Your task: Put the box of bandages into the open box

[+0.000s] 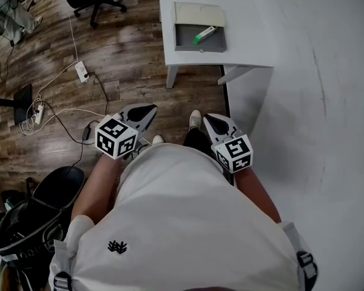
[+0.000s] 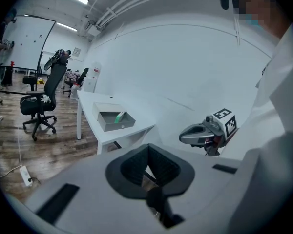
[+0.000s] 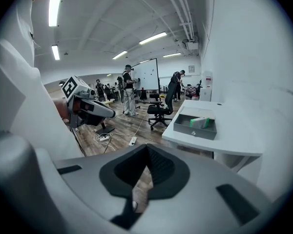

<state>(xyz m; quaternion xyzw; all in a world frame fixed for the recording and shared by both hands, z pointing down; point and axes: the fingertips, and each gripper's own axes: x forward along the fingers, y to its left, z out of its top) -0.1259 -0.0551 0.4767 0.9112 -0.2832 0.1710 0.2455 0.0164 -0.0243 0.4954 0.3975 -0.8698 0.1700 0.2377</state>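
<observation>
Two grippers, both empty, jaws pressed together. Left gripper at 9 o'clock of the person's waist, right gripper at 3 o'clock. Each is held near the body and points toward 12, likely a resting carry with nothing left to fetch.

One box of bandages, green and white, lies inside the open box; task judged complete. The open box sits near the table's 7 o'clock corner, just beside the front edge, lid folded toward 12.

Clearance: wood floor between person and table; power strip at 10 o'clock, well apart; white wall near the right gripper.
</observation>
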